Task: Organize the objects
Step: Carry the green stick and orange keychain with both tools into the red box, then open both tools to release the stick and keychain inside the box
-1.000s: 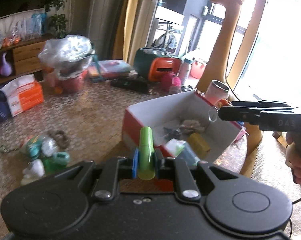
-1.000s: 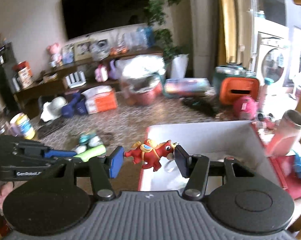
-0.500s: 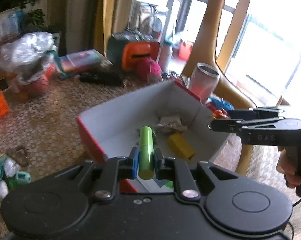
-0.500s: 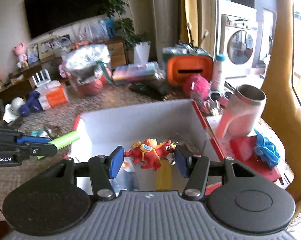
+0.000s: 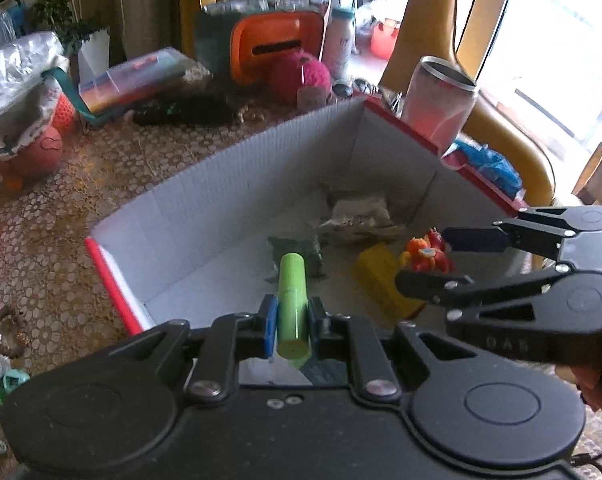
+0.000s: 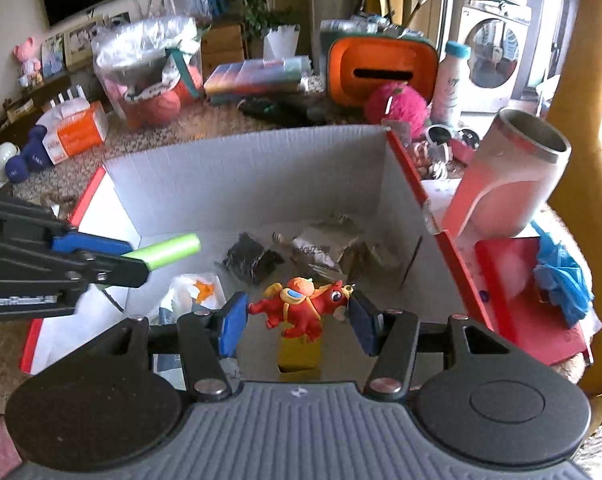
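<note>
- Your left gripper [image 5: 292, 322] has its jaws closed tight on a green tube [image 5: 292, 296], which sticks out forward between the blue pads and points down into the box [image 5: 229, 184]
- From the right wrist view that same green tube [image 6: 163, 254] shows at the left, hanging over the left part of the box [image 6: 261, 164] interior, clear of the floor of the box
- Your right gripper [image 6: 297, 320] has its jaws about half open, pressed on a red toy horse [image 6: 301, 306] end to end: the tail end touches the left blue pad and the head touches the right pad
- In the left wrist view the red toy horse [image 5: 425, 252] sits between the right gripper [image 5: 441, 258] fingers, over the right part of the box
- The box is white inside with red outer edges, open at the top
- Lying on its floor you have a yellow block [image 6: 299, 354] directly below the horse, a dark packet [image 6: 249, 258] near the middle, a crumpled wrapper [image 6: 329, 246] toward the far right corner, and a white packet with an orange mark [image 6: 195, 294] at the near left
- Just outside the right wall a pink tumbler [image 6: 509, 176] leans tilted, with a red book [image 6: 529, 300] and a blue crumpled cloth [image 6: 561, 276] beside it
- Your hand [image 5: 597, 380] shows at the right edge of the left wrist view, on the right gripper's handle
</note>
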The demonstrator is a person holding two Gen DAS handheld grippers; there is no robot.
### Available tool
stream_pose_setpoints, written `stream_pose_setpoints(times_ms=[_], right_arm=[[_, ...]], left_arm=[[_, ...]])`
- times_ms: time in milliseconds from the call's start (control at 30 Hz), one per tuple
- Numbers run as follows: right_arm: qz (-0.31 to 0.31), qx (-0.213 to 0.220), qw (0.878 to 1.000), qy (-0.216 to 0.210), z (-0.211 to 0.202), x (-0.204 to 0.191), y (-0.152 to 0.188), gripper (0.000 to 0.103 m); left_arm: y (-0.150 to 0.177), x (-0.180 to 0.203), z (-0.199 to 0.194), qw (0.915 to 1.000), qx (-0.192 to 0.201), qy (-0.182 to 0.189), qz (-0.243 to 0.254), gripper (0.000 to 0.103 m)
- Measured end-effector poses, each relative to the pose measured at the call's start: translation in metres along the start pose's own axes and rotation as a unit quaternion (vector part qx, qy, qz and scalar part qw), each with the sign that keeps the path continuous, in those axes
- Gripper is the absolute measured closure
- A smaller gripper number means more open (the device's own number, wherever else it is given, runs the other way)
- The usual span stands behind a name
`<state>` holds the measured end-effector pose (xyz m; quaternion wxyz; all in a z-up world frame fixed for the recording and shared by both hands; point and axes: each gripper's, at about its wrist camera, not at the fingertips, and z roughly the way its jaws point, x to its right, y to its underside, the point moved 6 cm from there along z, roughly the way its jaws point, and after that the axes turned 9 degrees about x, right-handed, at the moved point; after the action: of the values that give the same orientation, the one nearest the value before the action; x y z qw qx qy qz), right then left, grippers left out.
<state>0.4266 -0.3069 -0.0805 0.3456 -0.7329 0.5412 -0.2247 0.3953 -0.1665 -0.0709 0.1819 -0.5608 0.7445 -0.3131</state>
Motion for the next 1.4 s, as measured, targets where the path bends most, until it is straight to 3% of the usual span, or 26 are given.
stream_pose_setpoints(times_ms=[400, 800, 1200, 1400], right_arm=[[-0.015, -0.042, 0.999, -0.001, 0.034, -0.006, 0.009, 0.048], [-0.004, -0.050, 0.999, -0.005, 0.035, -0.006, 0.015, 0.047], [-0.004, -0.030, 0.999, -0.020, 0.013, -0.008, 0.012, 0.044], [0.001, -0.017, 1.000, -0.019, -0.003, -0.005, 0.011, 0.043]], left_arm=[[-0.009, 0.003, 0.036, 0.9992, -0.035, -0.016, 0.012, 0.089], [-0.009, 0.003, 0.050, 0.9982, -0.051, -0.026, 0.016, 0.089], [-0.006, 0.000, 0.041, 0.9985, -0.045, -0.031, 0.006, 0.068], [-0.006, -0.001, 0.024, 0.9994, -0.029, -0.019, -0.001, 0.067]])
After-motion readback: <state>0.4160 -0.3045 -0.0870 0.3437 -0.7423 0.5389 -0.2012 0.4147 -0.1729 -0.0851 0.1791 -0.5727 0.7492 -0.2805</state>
